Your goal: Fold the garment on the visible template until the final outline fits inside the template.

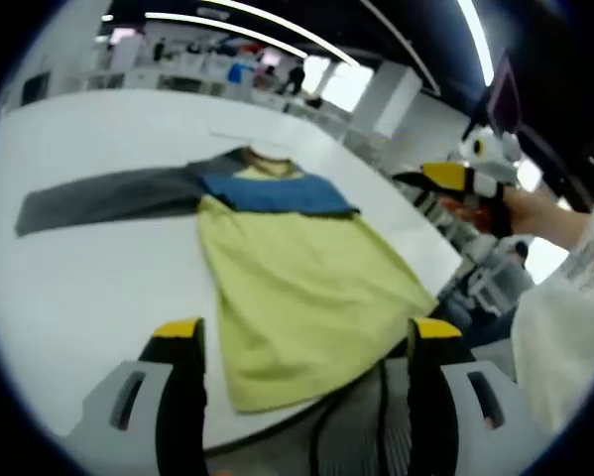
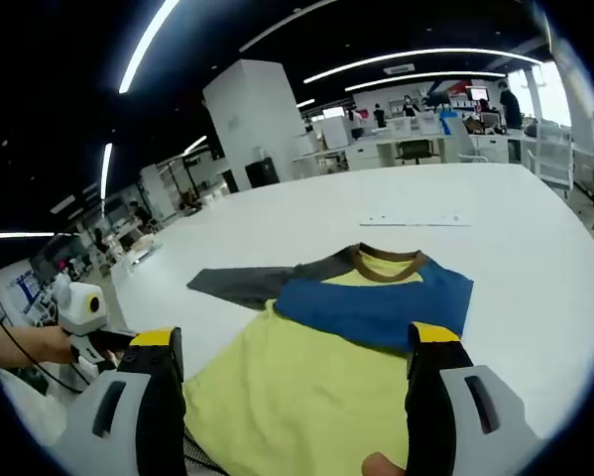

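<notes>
- The garment (image 1: 297, 268), a yellow shirt with a blue yoke and a grey sleeve, lies flat at the centre of the left gripper view; it looks light, soft and limp.
- The white tabletop (image 1: 88, 288) carries it; the hem hangs over the lower edge.
- The grey sleeve (image 1: 108, 195), at the left, is a good place to hold.
- The left tool (image 1: 306, 347) and the right tool (image 2: 297, 352) have their jaws apart, holding nothing.
- No containers are here.

I can't read any text, label, brand, number or sign from here. The garment (image 1: 297, 268) on the bench (image 1: 88, 288) carries no print or tag that I can make out. The yellow tips of my left hand-held gripper (image 1: 304, 342) and right hand-held gripper (image 2: 297, 349) are unmarked. A pale strip (image 2: 415, 219) lying on the bench beyond the collar is too small to tell whether it bears writing.
</notes>
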The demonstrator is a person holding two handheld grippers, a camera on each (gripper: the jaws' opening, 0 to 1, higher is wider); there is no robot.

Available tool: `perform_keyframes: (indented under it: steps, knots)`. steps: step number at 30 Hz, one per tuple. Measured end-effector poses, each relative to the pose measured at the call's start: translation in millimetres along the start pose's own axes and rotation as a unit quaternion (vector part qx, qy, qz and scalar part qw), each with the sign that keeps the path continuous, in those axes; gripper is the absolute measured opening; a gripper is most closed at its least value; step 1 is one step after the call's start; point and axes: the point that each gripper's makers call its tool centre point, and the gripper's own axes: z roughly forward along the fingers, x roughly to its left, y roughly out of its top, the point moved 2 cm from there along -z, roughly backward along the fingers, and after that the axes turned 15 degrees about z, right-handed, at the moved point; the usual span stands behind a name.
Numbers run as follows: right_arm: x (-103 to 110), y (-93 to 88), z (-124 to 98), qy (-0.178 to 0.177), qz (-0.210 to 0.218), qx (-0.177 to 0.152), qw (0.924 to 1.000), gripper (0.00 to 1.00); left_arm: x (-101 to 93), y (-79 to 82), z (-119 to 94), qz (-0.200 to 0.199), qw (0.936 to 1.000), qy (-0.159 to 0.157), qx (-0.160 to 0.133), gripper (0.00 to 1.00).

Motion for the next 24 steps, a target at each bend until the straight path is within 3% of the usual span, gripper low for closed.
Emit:
perform_keyframes:
  steps: [8,12,15,24]
  knots:
    - [-8.3,-12.4,-29.5,-0.021,0.017,-0.001,0.9996,0.91,1.9,5.0,4.5,0.009,0.9999,-0.006,0.006,0.8]
    - [-13.5,-15.8,-43.4,-0.04,-0.029,0.01,0.9987,0.91,2.9,5.7,6.0,0.01,0.9999,-0.008,0.008,0.8]
    - [-16.0,-19.2,-51.5,-0.048,-0.038,0.013,0.9981,0.91,3.0,6.6,7.1,0.01,0.9999,-0.01,0.01,0.8]
    - [-13.9,-26.7,-70.6,-0.056,-0.014,0.0,0.9983,0.91,1.1,11.8,8.4,0.017,0.9997,-0.014,0.012,0.8]
